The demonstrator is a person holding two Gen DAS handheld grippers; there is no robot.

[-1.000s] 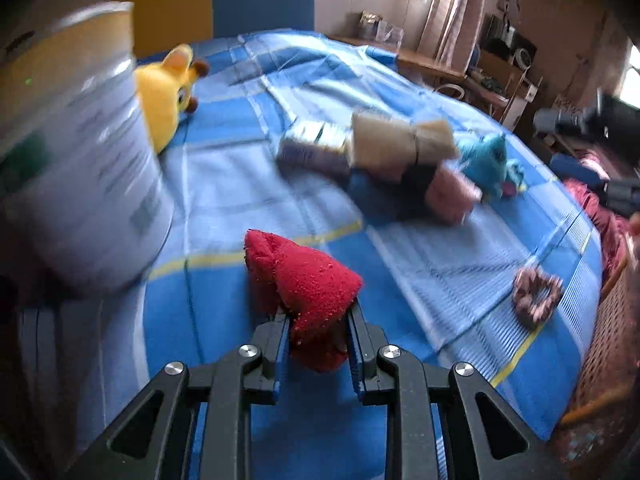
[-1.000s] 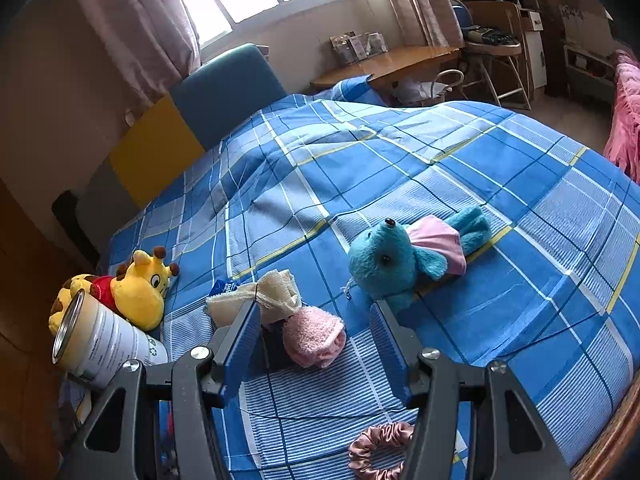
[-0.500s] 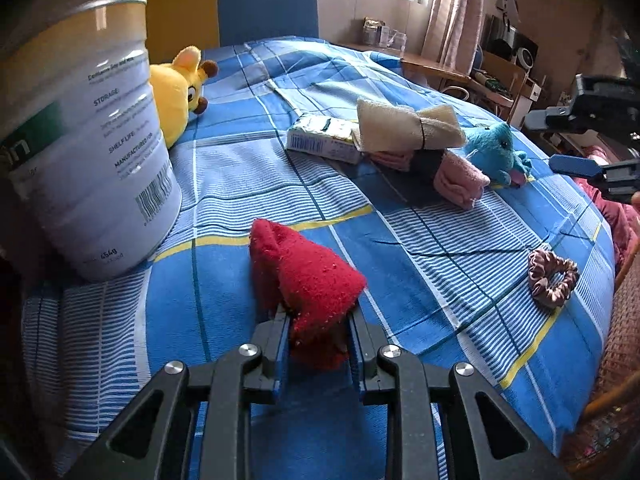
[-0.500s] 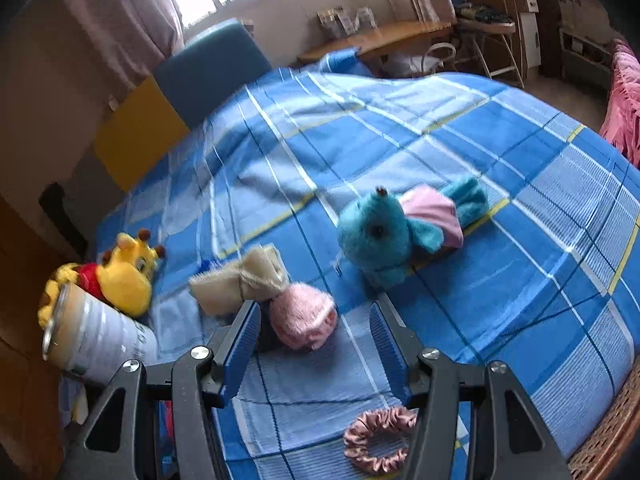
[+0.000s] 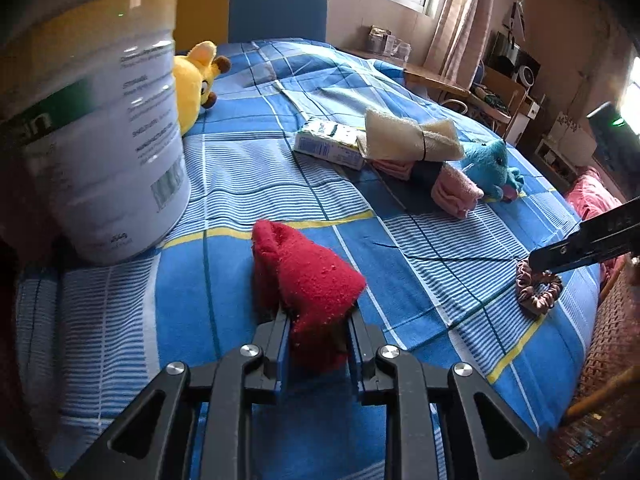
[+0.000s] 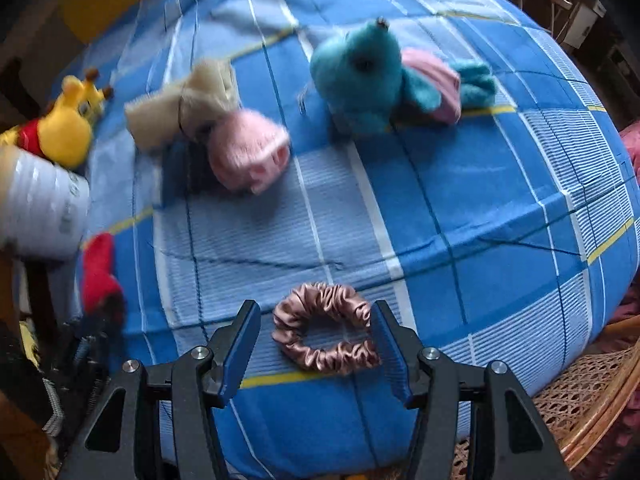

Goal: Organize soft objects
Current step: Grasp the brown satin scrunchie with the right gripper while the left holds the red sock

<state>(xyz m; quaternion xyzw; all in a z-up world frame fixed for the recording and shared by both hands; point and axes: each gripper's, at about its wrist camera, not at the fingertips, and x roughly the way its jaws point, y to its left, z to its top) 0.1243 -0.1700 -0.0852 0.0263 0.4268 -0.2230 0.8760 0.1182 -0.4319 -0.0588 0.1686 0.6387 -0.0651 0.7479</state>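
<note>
My left gripper is shut on a red cloth that rests on the blue plaid bed; the cloth also shows in the right wrist view. My right gripper is open, its fingers on either side of a brown satin scrunchie lying on the bed; the scrunchie also shows in the left wrist view. A teal plush, a pink rolled cloth, a beige tied cloth and a yellow plush lie further back.
A large tin can stands at the left near the yellow plush. A small carton lies beside the beige cloth. A wicker edge borders the bed at the lower right.
My right gripper has dropped down and forward from above the pink cloth to straddle the scrunchie. My left gripper has stayed shut on the red cloth, shifting slightly.
</note>
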